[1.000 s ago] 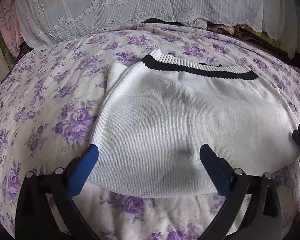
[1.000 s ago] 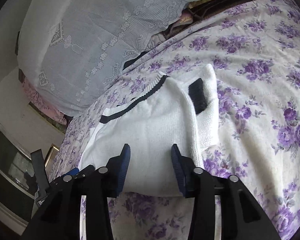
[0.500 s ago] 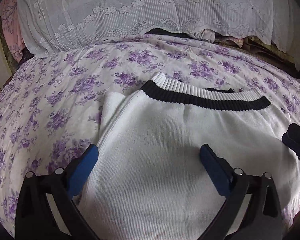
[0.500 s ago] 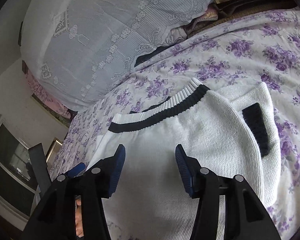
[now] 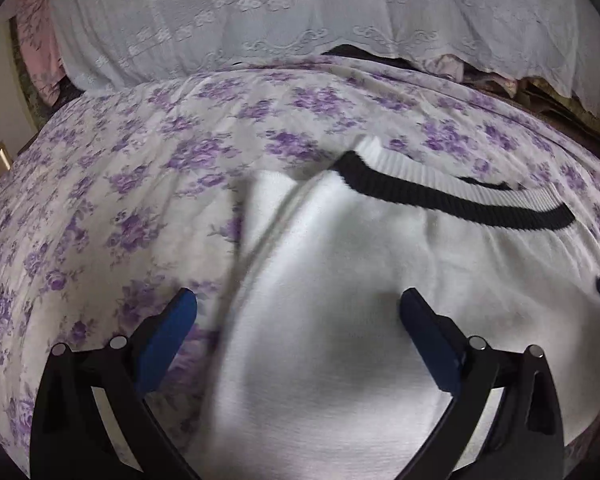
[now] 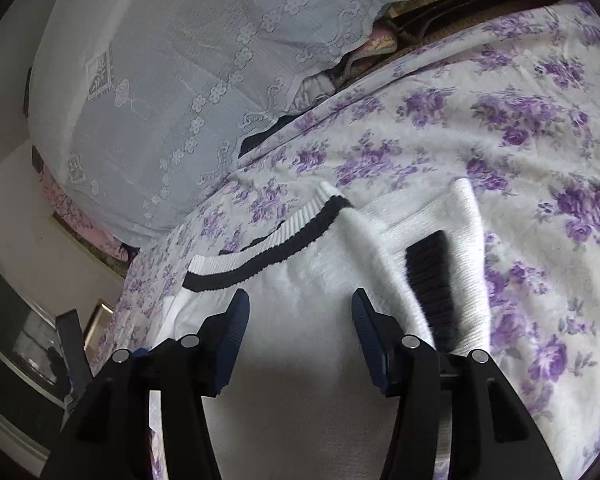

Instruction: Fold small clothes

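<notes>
Item: 1 white knit sweater (image 5: 380, 312), black-striped collar (image 5: 452, 196), lying flat on floral bedspread (image 5: 132, 184), sleeves (image 6: 456, 248) tucked in for folding. Left gripper (image 5: 298, 312) and right gripper (image 6: 300, 316): both released, empty, poised above the knit, likely seeking purchase

Both wrist views look down close along their fingers (image 5: 168, 336), sharing the white sweater (image 5: 340, 320).

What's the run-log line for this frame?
left gripper: open | right gripper: open | white sweater: flat on floral bedspread, unheld
</notes>
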The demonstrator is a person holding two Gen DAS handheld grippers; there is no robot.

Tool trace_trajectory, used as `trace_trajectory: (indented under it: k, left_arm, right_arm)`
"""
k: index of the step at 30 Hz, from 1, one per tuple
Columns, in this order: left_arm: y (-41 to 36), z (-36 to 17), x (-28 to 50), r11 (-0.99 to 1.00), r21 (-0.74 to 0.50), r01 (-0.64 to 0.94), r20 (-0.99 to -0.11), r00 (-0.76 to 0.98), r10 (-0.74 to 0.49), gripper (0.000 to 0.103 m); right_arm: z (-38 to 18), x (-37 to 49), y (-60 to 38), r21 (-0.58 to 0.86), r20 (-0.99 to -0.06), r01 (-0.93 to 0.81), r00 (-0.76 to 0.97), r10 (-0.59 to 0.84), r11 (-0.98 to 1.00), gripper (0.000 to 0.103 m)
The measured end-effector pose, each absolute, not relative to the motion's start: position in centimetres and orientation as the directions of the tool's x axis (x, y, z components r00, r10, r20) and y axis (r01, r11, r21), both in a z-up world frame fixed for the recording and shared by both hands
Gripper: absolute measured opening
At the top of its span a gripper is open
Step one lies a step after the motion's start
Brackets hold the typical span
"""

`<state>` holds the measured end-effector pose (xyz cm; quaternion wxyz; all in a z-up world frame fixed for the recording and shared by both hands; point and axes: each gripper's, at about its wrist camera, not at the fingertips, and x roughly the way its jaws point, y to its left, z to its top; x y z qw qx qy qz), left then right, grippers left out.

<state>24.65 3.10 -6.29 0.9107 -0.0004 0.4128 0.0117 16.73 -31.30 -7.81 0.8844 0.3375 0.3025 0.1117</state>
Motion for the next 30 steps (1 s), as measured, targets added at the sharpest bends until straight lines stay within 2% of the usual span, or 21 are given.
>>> trace_trajectory:
  k: [3,5,8,10,12,16,19,22,24,25,26,27,28,30]
  left_arm:
    - [7.3,-6.4,25.7,0.987,-0.063,-0.150,-0.774,0.631,0.047,0.099]
    - [9.3,-6.0,25.6,0.972,-0.108,-0.207,-0.771,0.635,0.050,0.098]
    - [10.2,-4.7,25.0,0.958,-0.224,-0.177,-0.737,0.675,-0.048,0.098]
    - [8.9,-3.5,25.2,0.954,-0.290,-0.076,-0.697,0.699,-0.157,0.098]
    - [6.2,-2.8,26.1,0.958,-0.287,0.024,-0.688,0.690,-0.223,0.098]
    - [1.7,-3.6,29.2,0.960,-0.249,0.125,-0.720,0.639,-0.270,0.098]
    - [1.6,-6.4,31.7,0.982,-0.178,0.055,-0.781,0.599,-0.175,0.098]
    - [3.3,-6.8,32.4,0.959,-0.279,0.037,-0.769,0.589,-0.247,0.098]
    - [4.0,-6.3,32.3,0.962,-0.271,0.027,-0.758,0.610,-0.231,0.098]
    - [4.1,-6.5,32.4,0.962,-0.273,0.029,-0.760,0.607,-0.234,0.098]
    - [4.3,-6.5,32.3,0.959,-0.283,0.028,-0.760,0.604,-0.242,0.098]
    - [4.5,-6.4,32.2,0.956,-0.293,0.027,-0.753,0.610,-0.248,0.098]
    - [4.6,-6.1,31.9,0.957,-0.290,0.019,-0.748,0.620,-0.239,0.098]
    - [4.7,-5.3,30.8,0.978,-0.205,-0.043,-0.739,0.662,-0.125,0.098]
  right_arm:
    - [-8.7,16.8,-33.2,0.749,-0.412,0.017,0.795,0.446,0.662,0.045]
    - [-8.5,16.4,-33.6,0.763,-0.402,0.034,0.807,0.432,0.646,0.045]
    - [-7.0,15.9,-33.5,0.781,-0.333,-0.008,0.841,0.426,0.625,0.050]
    - [-5.9,16.9,-32.7,0.787,-0.305,-0.054,0.832,0.463,0.614,0.056]
    - [-5.3,18.7,-31.4,0.788,-0.310,-0.079,0.806,0.504,0.611,0.063]
    - [-5.9,23.0,-29.0,0.788,-0.358,-0.074,0.751,0.554,0.611,0.064]
    - [-7.2,24.4,-29.5,0.793,-0.367,-0.058,0.749,0.552,0.606,0.063]
    - [-7.4,24.1,-31.2,0.796,-0.342,-0.064,0.773,0.534,0.602,0.061]
    - [-7.4,23.8,-32.3,0.795,-0.327,-0.057,0.797,0.507,0.603,0.055]
    - [-7.4,23.6,-32.8,0.791,-0.332,-0.043,0.808,0.487,0.610,0.055]
    - [-7.4,23.2,-33.3,0.757,-0.376,0.017,0.829,0.415,0.653,0.065]
    - [-7.3,22.7,-34.0,0.716,-0.428,0.101,0.846,0.319,0.691,0.078]
    - [-7.6,22.2,-34.9,0.719,-0.434,0.146,0.858,0.275,0.679,0.079]
    - [-8.5,21.2,-36.8,0.826,-0.350,0.112,0.870,0.346,0.553,0.079]
